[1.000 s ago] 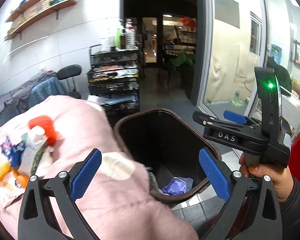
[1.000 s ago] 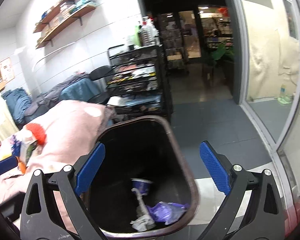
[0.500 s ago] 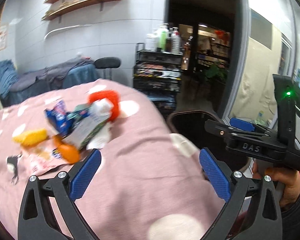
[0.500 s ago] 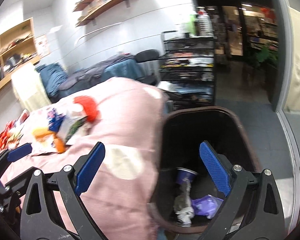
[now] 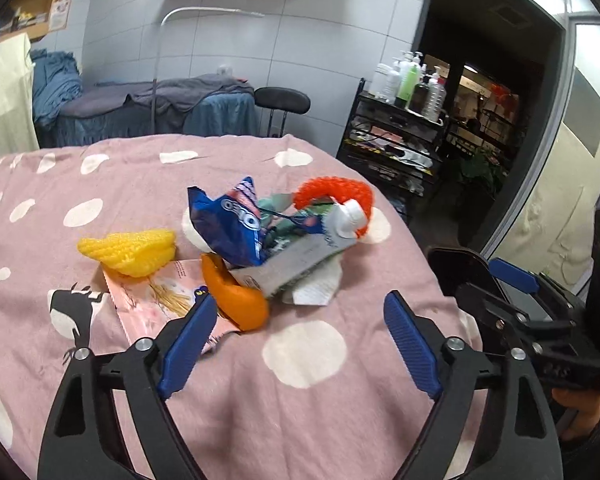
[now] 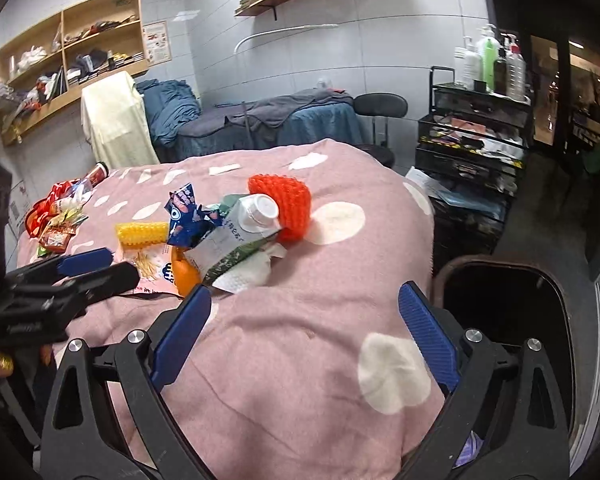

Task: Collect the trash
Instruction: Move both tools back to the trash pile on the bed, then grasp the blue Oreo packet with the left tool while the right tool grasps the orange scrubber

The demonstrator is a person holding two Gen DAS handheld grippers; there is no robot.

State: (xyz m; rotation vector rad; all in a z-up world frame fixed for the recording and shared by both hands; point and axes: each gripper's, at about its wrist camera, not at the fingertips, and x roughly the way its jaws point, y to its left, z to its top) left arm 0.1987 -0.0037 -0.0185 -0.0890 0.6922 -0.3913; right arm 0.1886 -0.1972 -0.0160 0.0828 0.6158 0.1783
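Bed (image 5: 308,408) with pink dotted blanket fills both views. Dark trash bin (image 6: 504,312) stands at its right edge. Trash pile sits mid-blanket: grey carton (image 5: 300,258), blue snack wrapper (image 5: 228,226), red foam net (image 5: 332,192), yellow foam net (image 5: 130,250), orange piece (image 5: 236,300), touching one another. Left hand-held gripper (image 5: 296,340): jaws wide but closing, nothing between them, just short of the pile. Right hand-held gripper (image 6: 304,332): jaws apart, empty, over blanket.

I see a crumpled blue snack wrapper (image 5: 230,226) and a grey carton (image 5: 300,250) heaped on the pink spotted blanket (image 5: 300,400).
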